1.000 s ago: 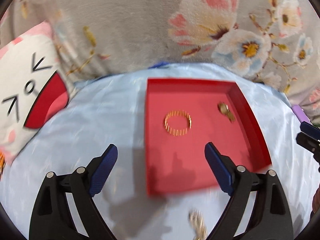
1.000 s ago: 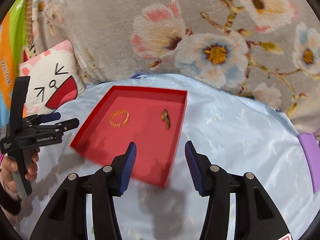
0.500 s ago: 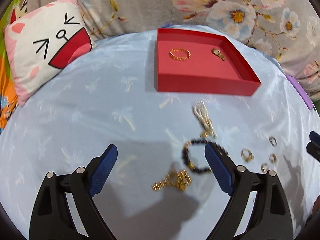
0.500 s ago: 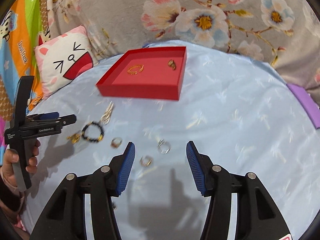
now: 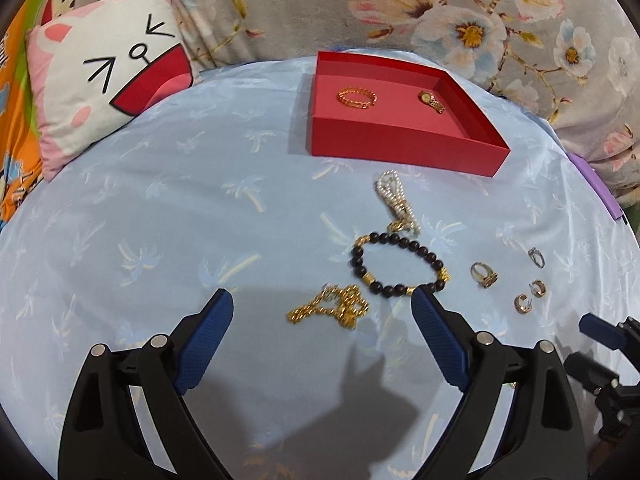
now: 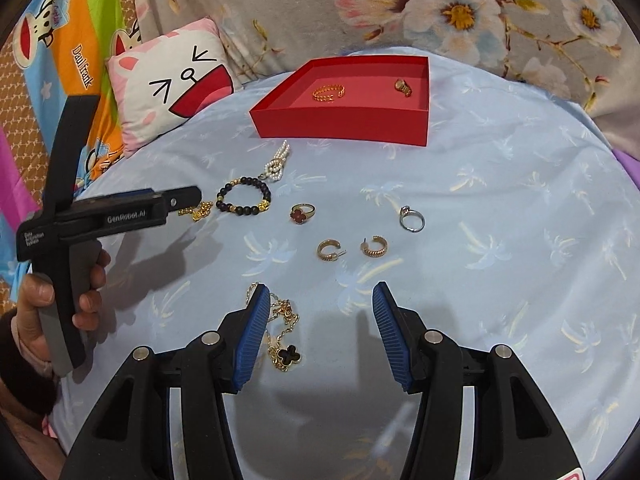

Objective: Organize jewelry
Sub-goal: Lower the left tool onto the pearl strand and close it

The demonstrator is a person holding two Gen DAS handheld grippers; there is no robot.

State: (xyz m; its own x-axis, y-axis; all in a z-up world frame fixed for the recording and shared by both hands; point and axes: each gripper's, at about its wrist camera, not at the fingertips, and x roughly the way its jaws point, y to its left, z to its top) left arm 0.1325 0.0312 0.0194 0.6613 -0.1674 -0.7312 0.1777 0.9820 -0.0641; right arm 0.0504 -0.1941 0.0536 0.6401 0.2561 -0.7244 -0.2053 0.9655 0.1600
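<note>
A red tray at the back holds a gold bracelet and a small gold watch. On the blue cloth lie a pearl piece, a black bead bracelet, a gold chain, a red-stone ring, a silver ring and two gold hoop earrings. A clover necklace lies by my right gripper's left finger. My left gripper is open over the gold chain. My right gripper is open and empty.
A cat-face pillow lies at the back left. Floral fabric rises behind the tray. A purple object sits at the right edge of the cloth.
Both grippers have pulled back from over the red tray toward the near side. The loose jewelry on the cloth has come into view. Both stay open.
</note>
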